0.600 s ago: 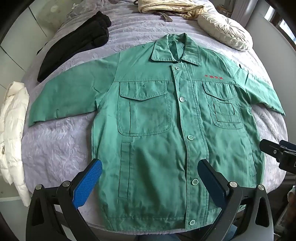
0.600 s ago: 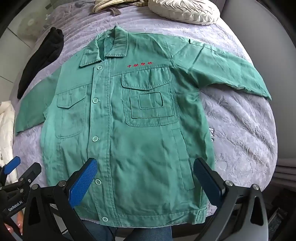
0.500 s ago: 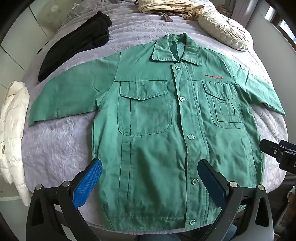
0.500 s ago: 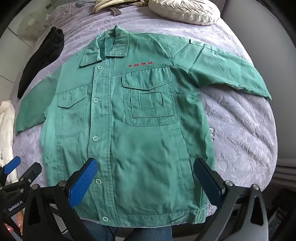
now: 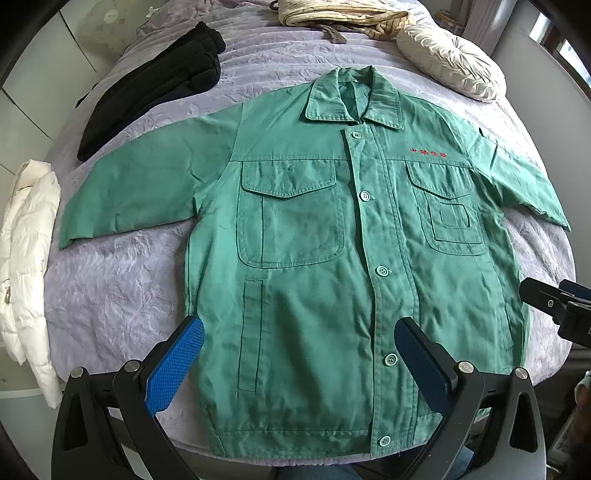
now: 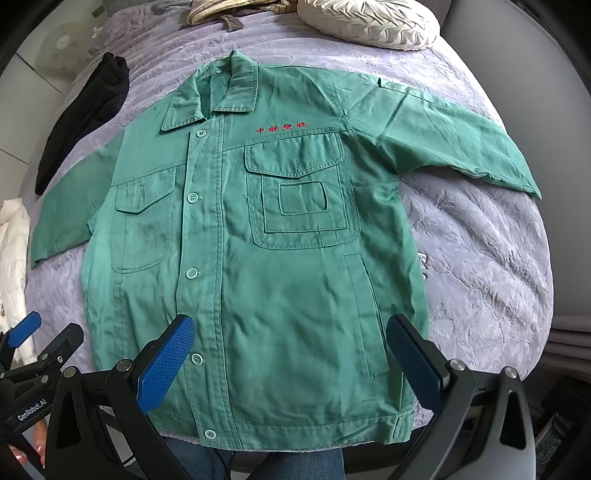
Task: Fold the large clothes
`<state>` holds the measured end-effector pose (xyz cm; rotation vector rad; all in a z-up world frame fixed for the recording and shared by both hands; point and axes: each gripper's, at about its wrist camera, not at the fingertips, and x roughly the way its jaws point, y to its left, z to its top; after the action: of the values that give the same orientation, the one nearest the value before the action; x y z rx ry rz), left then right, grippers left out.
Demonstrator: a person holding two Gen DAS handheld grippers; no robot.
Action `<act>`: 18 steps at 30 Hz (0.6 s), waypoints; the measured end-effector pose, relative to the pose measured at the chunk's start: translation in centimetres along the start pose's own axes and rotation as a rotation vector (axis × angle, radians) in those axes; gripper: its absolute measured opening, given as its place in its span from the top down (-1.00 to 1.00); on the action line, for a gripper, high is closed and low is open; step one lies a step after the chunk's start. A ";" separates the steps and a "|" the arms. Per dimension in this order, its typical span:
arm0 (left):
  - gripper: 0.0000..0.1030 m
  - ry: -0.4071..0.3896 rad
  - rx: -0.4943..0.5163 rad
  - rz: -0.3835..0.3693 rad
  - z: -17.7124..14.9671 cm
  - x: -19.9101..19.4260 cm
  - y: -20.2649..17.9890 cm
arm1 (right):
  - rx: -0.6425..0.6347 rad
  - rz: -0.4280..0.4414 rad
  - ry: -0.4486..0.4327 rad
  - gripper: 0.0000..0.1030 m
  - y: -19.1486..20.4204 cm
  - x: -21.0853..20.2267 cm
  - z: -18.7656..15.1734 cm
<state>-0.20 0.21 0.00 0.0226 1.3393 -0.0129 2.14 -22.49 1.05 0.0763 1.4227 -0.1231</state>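
A green button-up work jacket (image 5: 314, 266) (image 6: 266, 258) lies flat and face up on a lilac bedspread (image 5: 118, 288) (image 6: 476, 258), collar far, hem at the near edge, both sleeves spread sideways. Red embroidered lettering (image 6: 282, 128) sits above one chest pocket. My left gripper (image 5: 299, 350) hovers high above the lower hem area, open, nothing between its blue pads. My right gripper (image 6: 291, 347) hangs above the jacket's lower right half, also open and empty. Each gripper shows at the edge of the other's view: the right gripper (image 5: 554, 306), the left gripper (image 6: 33, 343).
A black garment (image 5: 155, 88) lies at the far left of the bed. A white puffer jacket (image 5: 26, 258) hangs off the left edge. A cream round pillow (image 5: 450, 62) and a striped beige bundle (image 5: 332, 14) lie at the head. Denim-clad legs (image 6: 295, 461) stand at the near edge.
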 end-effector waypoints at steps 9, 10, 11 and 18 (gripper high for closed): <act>-1.00 0.002 0.000 0.001 -0.1 -0.2 -0.1 | 0.002 0.000 0.002 -1.00 0.0 -0.1 -0.1; -1.00 0.003 0.000 0.000 -0.1 -0.2 -0.1 | 0.002 0.001 0.002 -1.00 0.1 -0.1 -0.1; -1.00 0.003 0.000 0.000 -0.1 -0.2 -0.1 | 0.002 0.001 0.002 -1.00 0.0 0.0 -0.1; -1.00 0.006 -0.001 -0.001 -0.2 -0.2 0.0 | 0.002 -0.002 0.006 -1.00 0.1 -0.1 -0.2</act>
<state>-0.42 0.17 0.19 0.0211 1.3455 -0.0132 1.99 -22.37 1.08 0.0773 1.4284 -0.1259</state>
